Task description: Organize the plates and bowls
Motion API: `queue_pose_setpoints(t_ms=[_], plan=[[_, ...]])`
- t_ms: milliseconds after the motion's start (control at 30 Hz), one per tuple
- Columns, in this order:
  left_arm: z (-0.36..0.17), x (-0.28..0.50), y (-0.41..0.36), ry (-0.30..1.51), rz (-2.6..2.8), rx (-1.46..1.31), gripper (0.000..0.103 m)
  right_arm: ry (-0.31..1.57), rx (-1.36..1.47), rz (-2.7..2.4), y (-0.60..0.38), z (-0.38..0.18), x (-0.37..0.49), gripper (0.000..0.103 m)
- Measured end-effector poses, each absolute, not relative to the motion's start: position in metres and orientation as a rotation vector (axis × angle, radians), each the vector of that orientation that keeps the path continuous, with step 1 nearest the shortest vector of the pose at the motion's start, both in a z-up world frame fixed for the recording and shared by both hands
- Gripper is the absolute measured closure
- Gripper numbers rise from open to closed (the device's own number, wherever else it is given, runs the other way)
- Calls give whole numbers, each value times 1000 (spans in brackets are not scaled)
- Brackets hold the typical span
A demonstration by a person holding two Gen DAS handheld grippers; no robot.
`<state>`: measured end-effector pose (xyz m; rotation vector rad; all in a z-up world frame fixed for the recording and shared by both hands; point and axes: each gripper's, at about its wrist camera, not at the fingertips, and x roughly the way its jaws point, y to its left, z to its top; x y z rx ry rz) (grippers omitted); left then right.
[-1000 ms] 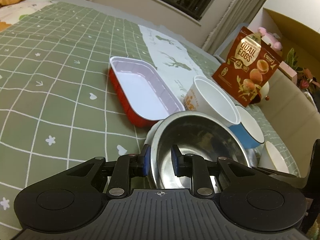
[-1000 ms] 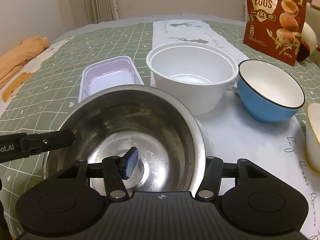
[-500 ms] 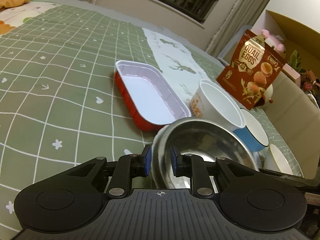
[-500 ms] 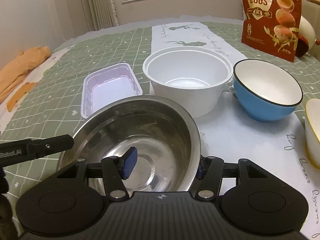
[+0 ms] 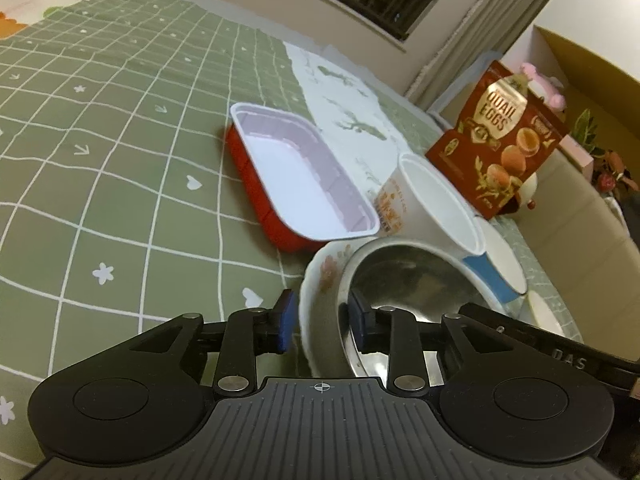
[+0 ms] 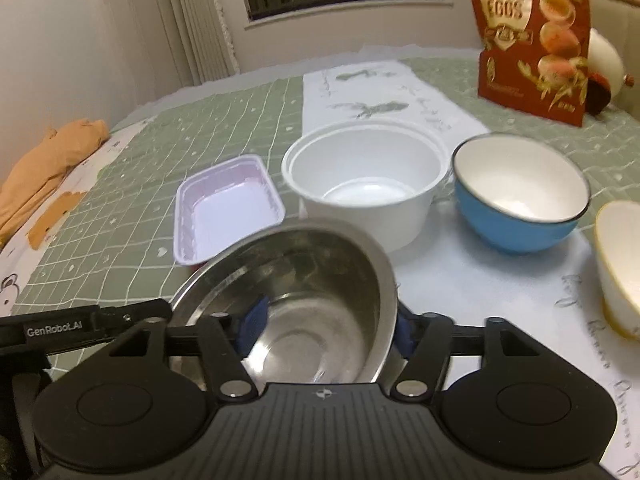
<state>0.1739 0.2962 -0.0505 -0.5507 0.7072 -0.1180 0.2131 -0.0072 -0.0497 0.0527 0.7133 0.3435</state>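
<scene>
A steel bowl (image 5: 412, 272) (image 6: 312, 280) rests inside a white flowered dish (image 5: 320, 272) on the green checked cloth. My left gripper (image 5: 322, 320) straddles the near rims of both, one pad outside the dish and one inside the bowl. Its jaws are opening and the pads stand just off the rims. My right gripper (image 6: 328, 332) straddles the bowl's right wall, jaws opening, with its left pad well inside and not touching. Each gripper's black arm shows in the other's view.
Behind the bowl are a red tray with a white inside (image 5: 304, 184) (image 6: 228, 208), a white paper tub (image 6: 364, 184), a blue bowl (image 6: 520, 204) and a yellow-rimmed bowl (image 6: 620, 264). A quail-egg bag (image 6: 532, 40) stands at the back. An orange cloth (image 6: 52, 160) lies far left.
Both grippers' jaws have spread apart from the steel bowl's rim. The right view has risen and drawn back a little. The flowered dish's rim now shows more under the bowl.
</scene>
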Motion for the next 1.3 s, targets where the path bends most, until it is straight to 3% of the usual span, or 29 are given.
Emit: queue_pose_setpoints(t_ms=[133, 600, 867, 1033, 1300], plan=[[-42, 168, 297, 679, -102, -529, 72, 667, -16, 292, -8, -47, 211, 34], [-53, 171, 312, 689, -200, -659, 71, 870, 80, 333, -7, -90, 233, 34], [-39, 165, 269, 668, -90, -298, 69, 844, 72, 329, -6, -87, 228, 34], [-54, 175, 279, 708, -124, -380, 60, 845, 74, 349, -9, -86, 230, 34], [-79, 200, 287, 804, -192, -580, 65, 883, 92, 383, -9, -93, 232, 34]])
